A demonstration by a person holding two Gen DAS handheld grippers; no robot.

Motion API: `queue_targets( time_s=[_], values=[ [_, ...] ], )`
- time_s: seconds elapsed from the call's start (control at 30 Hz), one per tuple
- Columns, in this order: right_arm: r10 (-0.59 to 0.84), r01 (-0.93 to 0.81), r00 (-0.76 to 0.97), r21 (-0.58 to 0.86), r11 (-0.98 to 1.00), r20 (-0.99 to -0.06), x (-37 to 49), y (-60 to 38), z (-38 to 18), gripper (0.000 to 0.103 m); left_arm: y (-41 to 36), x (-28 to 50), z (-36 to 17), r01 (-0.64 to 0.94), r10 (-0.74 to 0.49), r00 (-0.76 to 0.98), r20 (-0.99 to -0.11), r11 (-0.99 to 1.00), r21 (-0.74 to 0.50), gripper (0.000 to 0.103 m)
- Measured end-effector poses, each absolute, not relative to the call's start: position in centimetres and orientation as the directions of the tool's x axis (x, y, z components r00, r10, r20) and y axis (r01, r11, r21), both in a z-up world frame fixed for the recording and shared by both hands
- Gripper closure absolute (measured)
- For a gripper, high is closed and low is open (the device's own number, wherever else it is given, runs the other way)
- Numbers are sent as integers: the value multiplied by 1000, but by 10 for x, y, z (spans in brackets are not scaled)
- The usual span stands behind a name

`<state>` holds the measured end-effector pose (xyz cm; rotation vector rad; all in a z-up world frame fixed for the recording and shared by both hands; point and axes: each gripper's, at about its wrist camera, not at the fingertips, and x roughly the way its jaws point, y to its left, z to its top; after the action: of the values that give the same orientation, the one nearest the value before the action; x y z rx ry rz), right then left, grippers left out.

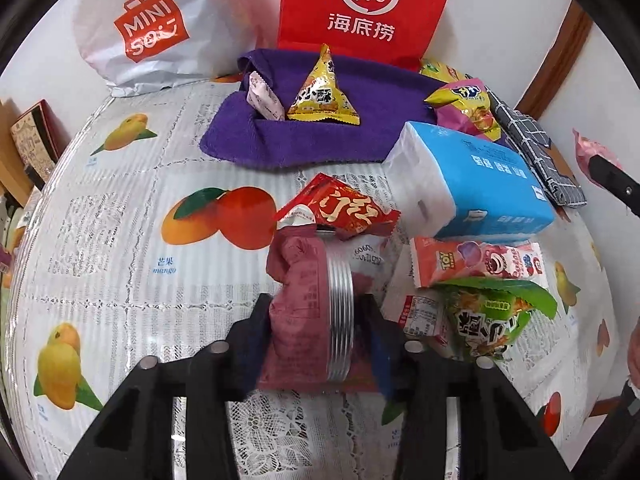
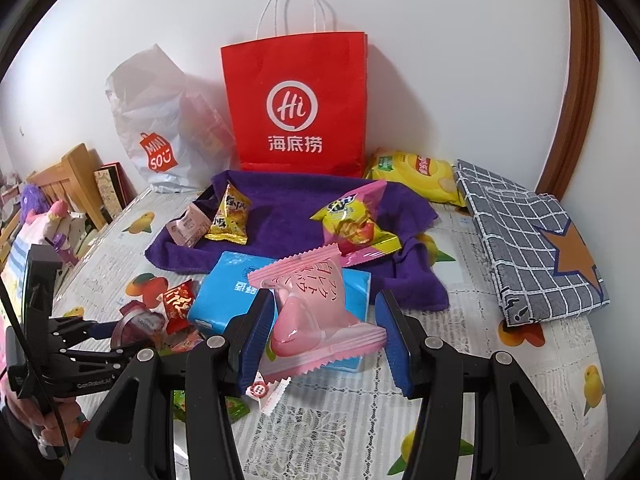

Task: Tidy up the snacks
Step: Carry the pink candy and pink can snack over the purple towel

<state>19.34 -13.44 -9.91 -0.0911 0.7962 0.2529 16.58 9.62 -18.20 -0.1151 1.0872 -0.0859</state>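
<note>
The left gripper [image 1: 316,336] grasps a maroon snack packet [image 1: 298,304]. The right gripper [image 2: 328,340] stands released around a pink snack packet [image 2: 316,316], with only its left pad touching.

Left gripper [image 1: 316,332] fingers clamped shut; right gripper [image 2: 328,340] fingers apart.

A fruit-printed plastic tablecloth [image 2: 500,380] covers the table. On it lie a purple towel [image 2: 288,216], behind a blue tissue pack [image 2: 224,300], and a checked grey cloth [image 2: 528,240] beside the towel.

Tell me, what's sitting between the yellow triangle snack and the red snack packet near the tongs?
In the left wrist view, only purple towel and bare tablecloth lie between the yellow triangle snack and the red snack packet.
</note>
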Motion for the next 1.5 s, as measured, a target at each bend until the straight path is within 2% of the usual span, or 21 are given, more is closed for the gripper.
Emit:
queue_targets(
  time_s=[0.33, 0.73, 1.3, 1.5],
  values=[
    [185, -252, 686, 8, 968, -704, 206, -133, -86, 51, 98, 162, -126, 53, -148, 561, -815, 988, -143, 66],
    [171, -235, 715, -2, 972, -678, 262, -133, -57, 51, 92, 224, -54, 41, -107, 655, -748, 994, -106, 66],
    [69, -195, 575, -55, 979, -815, 363, -153, -155, 51, 82, 328, -82, 55, -128, 605, -786, 991, -119, 66],
    [140, -254, 554, -6, 967, -821, 384, -131, -158, 51, 77, 352, -93, 61, -149, 585, -797, 988, -140, 66]
  ],
)
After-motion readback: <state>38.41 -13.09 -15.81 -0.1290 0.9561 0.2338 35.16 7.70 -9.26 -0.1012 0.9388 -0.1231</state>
